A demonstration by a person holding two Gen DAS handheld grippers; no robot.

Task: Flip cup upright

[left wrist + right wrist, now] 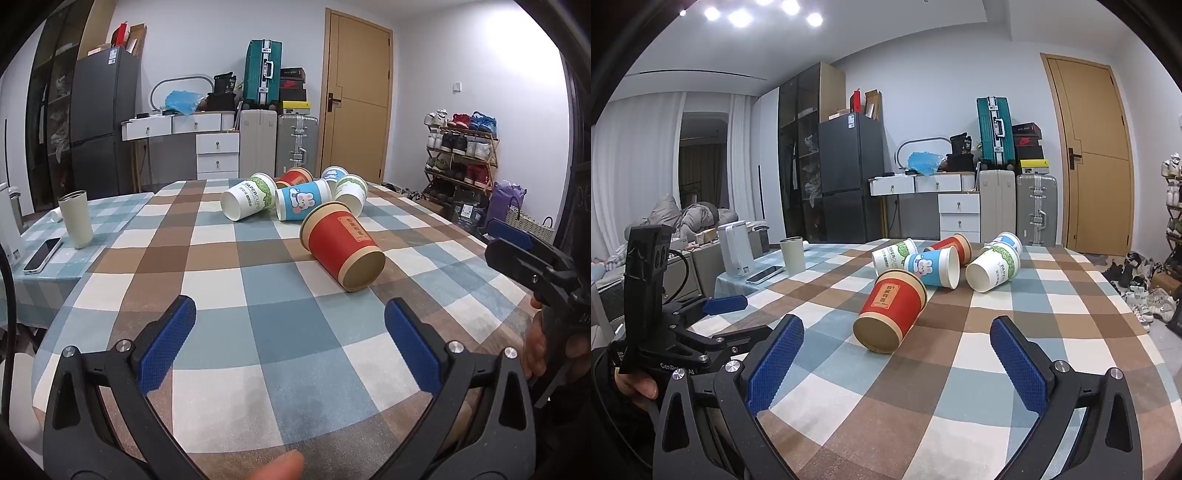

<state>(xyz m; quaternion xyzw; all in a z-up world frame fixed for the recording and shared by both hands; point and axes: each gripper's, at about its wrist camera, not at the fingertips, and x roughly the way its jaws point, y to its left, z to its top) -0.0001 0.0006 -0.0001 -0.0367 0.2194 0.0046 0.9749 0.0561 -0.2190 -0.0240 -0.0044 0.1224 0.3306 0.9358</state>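
The red cup point(341, 246) point(892, 312), tan-banded, lies on its side on the table point(258, 369), base toward the cameras. Behind it lie more cups point(301, 203). Both grippers' fingers point(168, 343) point(1019, 360) gape wide, empty.

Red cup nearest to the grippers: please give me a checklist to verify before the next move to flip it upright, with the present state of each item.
1. The near red cup lies on its side, base toward the grippers: ok, it needs the flip.
2. Left gripper open and holding nothing: ok.
3. Right gripper open and holding nothing: ok.
4. Free tablecloth between both grippers and the cup: ok.
5. Room at the cup's rim: not ok, the blue rabbit cup lies right behind it; whether they touch, cannot tell.
6. Cup empty inside: cannot tell, its mouth faces away.
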